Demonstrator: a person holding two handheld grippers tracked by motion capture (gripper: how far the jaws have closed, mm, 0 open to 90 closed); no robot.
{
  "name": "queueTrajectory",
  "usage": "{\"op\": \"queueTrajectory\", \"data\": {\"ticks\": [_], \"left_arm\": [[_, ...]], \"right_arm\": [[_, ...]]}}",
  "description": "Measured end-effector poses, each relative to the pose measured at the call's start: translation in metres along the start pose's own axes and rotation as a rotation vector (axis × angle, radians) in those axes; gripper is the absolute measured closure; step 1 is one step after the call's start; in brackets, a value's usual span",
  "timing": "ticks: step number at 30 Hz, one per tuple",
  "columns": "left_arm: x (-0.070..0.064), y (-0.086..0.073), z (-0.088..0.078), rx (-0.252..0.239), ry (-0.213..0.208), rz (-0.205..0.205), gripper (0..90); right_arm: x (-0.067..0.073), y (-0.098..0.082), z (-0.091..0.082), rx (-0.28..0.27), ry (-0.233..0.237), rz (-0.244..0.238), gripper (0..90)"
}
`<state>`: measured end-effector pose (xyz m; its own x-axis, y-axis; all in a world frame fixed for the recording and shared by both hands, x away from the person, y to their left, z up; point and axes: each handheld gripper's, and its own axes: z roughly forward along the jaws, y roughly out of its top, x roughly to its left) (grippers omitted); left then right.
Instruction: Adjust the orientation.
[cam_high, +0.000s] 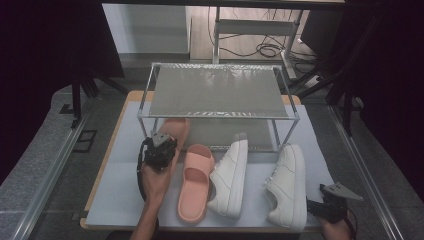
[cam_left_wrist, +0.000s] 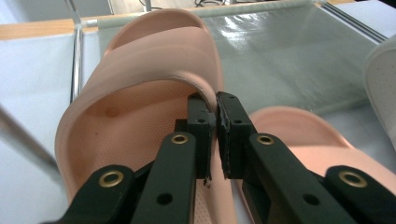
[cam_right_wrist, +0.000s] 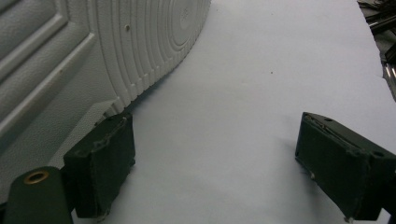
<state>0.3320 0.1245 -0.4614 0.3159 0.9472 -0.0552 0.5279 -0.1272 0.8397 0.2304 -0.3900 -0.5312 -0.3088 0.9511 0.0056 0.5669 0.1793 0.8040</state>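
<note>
My left gripper (cam_high: 166, 139) is shut on the strap edge of a pink slipper (cam_high: 176, 127), whose toe reaches over the rack's lower shelf (cam_high: 220, 132). In the left gripper view the jaws (cam_left_wrist: 216, 111) pinch that strap of the held slipper (cam_left_wrist: 154, 51), with the second pink slipper (cam_left_wrist: 303, 135) lying to the right. This second slipper (cam_high: 195, 182) rests flat on the table. My right gripper (cam_high: 314, 206) stands open at the front right, its left pad (cam_right_wrist: 100, 163) close beside the sole of a white sneaker (cam_right_wrist: 93, 46), nothing between its jaws (cam_right_wrist: 215, 168).
A two-level metal shoe rack (cam_high: 215, 92) stands at the table's back. Two white sneakers (cam_high: 231, 175) (cam_high: 287, 185) lie on their sides on the white sheet (cam_high: 120, 175). Dark frame posts flank the table.
</note>
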Motion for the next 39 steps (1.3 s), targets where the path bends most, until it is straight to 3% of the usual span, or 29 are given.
{"op": "queueTrajectory", "data": {"ticks": [15,18,23,33,39], "left_arm": [[-0.007,0.004,0.039,0.021,0.112,0.006,83.3],[-0.007,0.003,0.042,0.035,0.102,0.005,80.2],[-0.005,0.004,0.035,0.038,0.072,0.007,73.5],[0.005,-0.004,0.002,0.046,-0.023,0.008,69.1],[0.014,-0.016,-0.019,0.067,-0.056,0.031,66.3]], "right_arm": [[0.000,0.000,0.000,0.000,0.002,-0.003,12.1],[-0.001,0.000,0.000,-0.001,0.003,-0.003,12.2],[-0.001,0.000,0.000,-0.001,0.003,-0.004,12.2],[0.000,0.000,0.000,-0.001,0.003,-0.003,12.1],[0.000,0.000,0.000,-0.003,0.002,-0.002,12.1]]}}
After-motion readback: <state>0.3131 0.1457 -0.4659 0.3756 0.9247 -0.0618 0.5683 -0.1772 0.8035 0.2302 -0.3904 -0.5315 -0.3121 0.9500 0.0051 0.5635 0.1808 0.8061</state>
